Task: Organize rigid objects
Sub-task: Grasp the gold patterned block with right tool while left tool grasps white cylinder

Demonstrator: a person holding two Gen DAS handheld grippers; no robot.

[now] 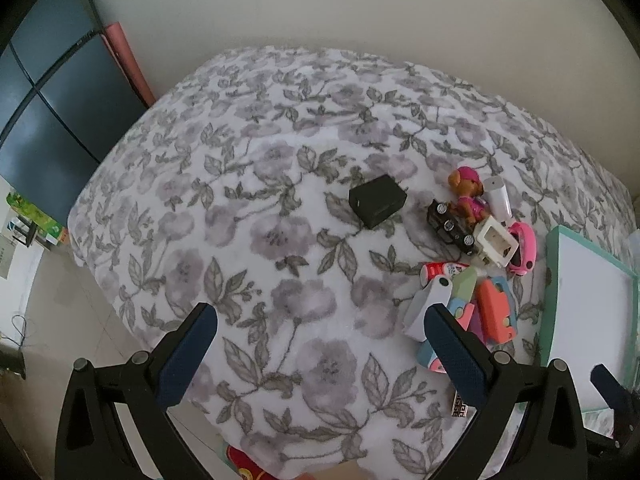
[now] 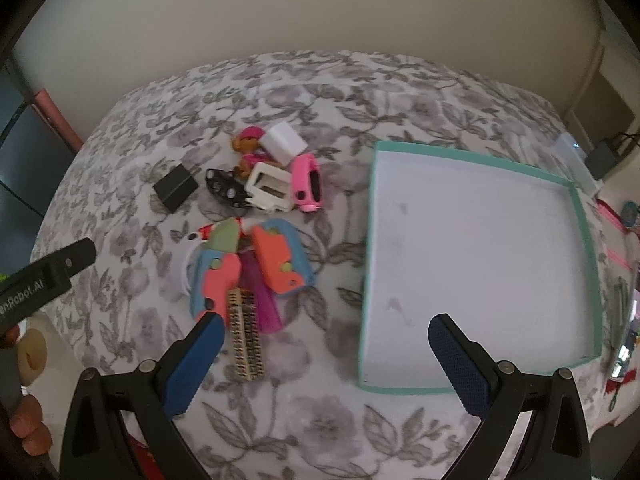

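Nothing sorted yet: the tray (image 2: 472, 240) lay empty and every toy was still in the heap.

Both the left gripper (image 1: 320, 344) and the right gripper (image 2: 326, 354) hung spread wide, holding nothing. The toy pile (image 2: 256, 248), with a black block (image 2: 175, 187) beside it, sat just left of the tray on a flowered blanket (image 1: 280, 240), a plain wall (image 1: 320, 0) behind.
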